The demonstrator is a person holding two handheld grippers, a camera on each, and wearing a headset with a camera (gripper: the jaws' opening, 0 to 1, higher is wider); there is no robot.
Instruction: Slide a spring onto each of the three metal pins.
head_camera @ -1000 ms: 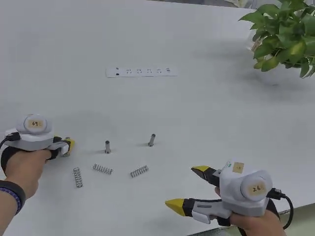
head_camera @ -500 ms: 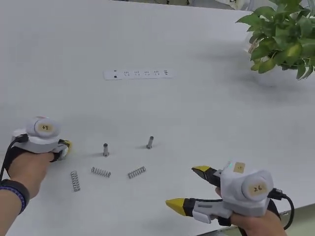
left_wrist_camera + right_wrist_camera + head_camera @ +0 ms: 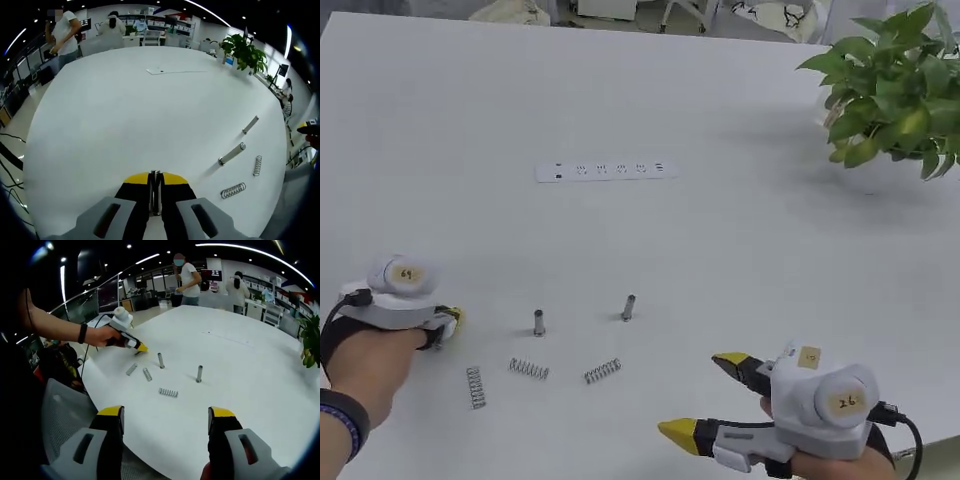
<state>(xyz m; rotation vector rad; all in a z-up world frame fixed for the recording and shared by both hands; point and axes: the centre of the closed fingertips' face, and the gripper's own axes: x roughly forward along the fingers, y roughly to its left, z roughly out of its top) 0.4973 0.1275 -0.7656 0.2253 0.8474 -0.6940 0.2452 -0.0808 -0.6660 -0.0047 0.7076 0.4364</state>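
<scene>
Currently, no spring sits on a pin. Three springs lie flat on the table [image 3: 740,230] in a loose row: left spring [image 3: 475,387], middle spring [image 3: 529,369], right spring [image 3: 603,372]. The left pin [image 3: 539,322] and right pin [image 3: 628,307] stand upright just behind the row, bare and apart from every spring.

The left gripper [image 3: 156,176] has its jaws together on a slim grey piece, judged to be the third pin [image 3: 155,195], though this is not certain. It is held left of the left pin. The right gripper [image 3: 705,397] has its jaws wide apart and empty, near the table's front edge, well apart from the springs.

Judged progress: nothing is done, and all three fittings remain.
</scene>
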